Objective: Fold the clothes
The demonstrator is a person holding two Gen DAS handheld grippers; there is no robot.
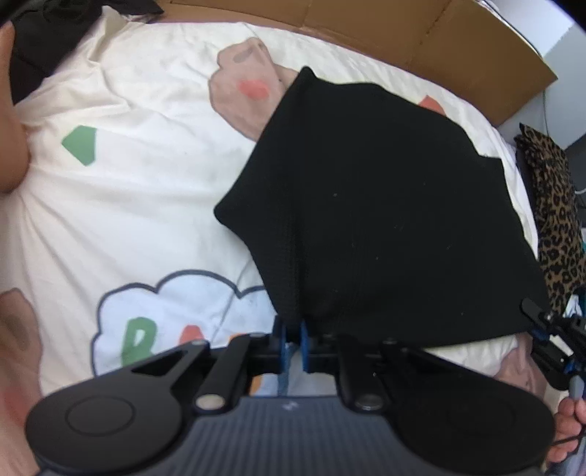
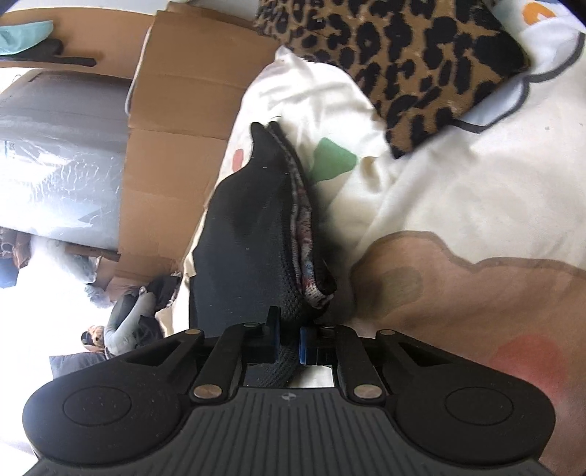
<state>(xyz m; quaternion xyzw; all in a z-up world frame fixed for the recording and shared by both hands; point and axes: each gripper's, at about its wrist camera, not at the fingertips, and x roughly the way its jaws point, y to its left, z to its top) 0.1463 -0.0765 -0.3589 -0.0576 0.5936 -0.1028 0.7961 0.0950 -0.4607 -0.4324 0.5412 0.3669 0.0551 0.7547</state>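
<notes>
Left gripper [image 1: 295, 338]: blue pads pinched together on the near edge of the black garment [image 1: 366, 205]; cloth bunched into a ridge rising from the jaws. Right gripper [image 2: 291, 344]: likewise clamped on the same garment's edge [image 2: 252, 234], knit fabric squeezed between the pads, no gap visible. In the left wrist view the right gripper [image 1: 549, 322] showed at the garment's far right corner, so the two held one edge at opposite ends.

Garment position: lay on the cartoon-printed bed cover [image 1: 110, 183], near edge lifted slightly, the rest draped flat toward the cardboard [image 1: 421, 33] behind the bed. Layered edges seen from the right wrist, with a lighter mottled lining [image 2: 306, 234] between black layers: judged to be folded over at least once already.

Progress, as a judgement: mid-fold. Grasp on both corners done; carrying the held edge over, laying it down and smoothing remained. A leopard-print item [image 2: 395, 62] sat near the bed's edge, apparently folded, so possibly one piece finished. A dark heap [image 1: 55, 33] at the far corner may be waiting; could not tell what it was.

Count: grippers, two, both holding. Black garments in hand, one. Leopard items, one. Dark heaps, one. Cardboard sheets, number unclear.
</notes>
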